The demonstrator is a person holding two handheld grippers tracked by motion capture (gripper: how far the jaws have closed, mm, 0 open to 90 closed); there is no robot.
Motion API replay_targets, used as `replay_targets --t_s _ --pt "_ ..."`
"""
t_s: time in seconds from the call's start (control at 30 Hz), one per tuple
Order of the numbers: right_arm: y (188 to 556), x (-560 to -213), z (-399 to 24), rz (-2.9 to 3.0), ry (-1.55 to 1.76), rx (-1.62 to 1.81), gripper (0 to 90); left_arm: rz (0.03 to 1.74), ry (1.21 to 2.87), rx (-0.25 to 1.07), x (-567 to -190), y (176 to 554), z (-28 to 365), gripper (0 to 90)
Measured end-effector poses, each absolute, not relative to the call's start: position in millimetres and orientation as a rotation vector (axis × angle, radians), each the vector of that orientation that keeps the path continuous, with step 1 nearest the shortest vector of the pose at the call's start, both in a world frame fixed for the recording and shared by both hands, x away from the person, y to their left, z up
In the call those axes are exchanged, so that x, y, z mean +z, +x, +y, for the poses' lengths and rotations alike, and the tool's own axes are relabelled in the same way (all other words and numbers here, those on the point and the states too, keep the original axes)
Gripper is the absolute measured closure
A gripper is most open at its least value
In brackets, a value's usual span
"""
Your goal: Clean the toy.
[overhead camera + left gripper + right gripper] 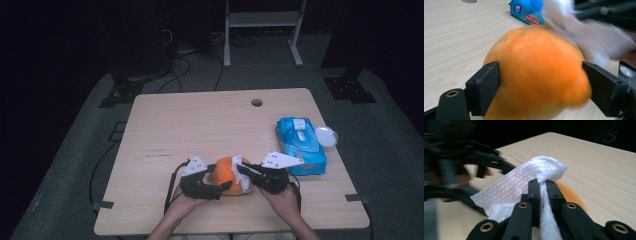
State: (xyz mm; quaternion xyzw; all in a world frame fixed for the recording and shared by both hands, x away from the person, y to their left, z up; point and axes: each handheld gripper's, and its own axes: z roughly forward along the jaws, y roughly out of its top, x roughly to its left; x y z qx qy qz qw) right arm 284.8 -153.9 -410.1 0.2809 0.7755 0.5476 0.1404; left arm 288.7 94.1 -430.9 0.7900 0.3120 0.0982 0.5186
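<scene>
Orange fruit [536, 72] (blurred) sits clamped between the left gripper's [540, 87] fingers, its underside cut off. The right gripper's [543, 195] fingers pinch a white wipe [524, 185] against it on the counter [200, 125].

Table [200, 120] is light wood grain with rounded corners and a round cable hole [257, 102] near the far edge, right of centre. My orange ball [225, 172] sits on it near my edge, roughly centre. Blue pack of wet wipes [301, 145] lies flat on the right side, close to the right edge, lid up. A small round white cap [326, 136] lies touching the pack's right side. Faint dark scuff marks [157, 152] left of centre. The table stands on grey carpet [390, 150].
</scene>
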Motion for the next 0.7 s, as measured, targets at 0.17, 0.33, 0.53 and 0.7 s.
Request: replay_targets --t_s 0.17,0.33,0.53,0.7 --pt "274 -407 -128 2.312 0.661 1.564 82.8 0.644 1.974 0.357 -430 278 86 30.6" --pt "289 -409 -152 2.245 0.813 1.519 82.9 0.636 1.983 0.321 -432 279 91 29.7" --pt "280 -414 -143 2.278 0.765 1.582 82.7 0.676 1.986 0.339 -434 281 90 27.7" --pt "288 -416 -152 2.246 0.83 1.551 82.7 0.677 1.971 0.306 -431 281 93 26.4"
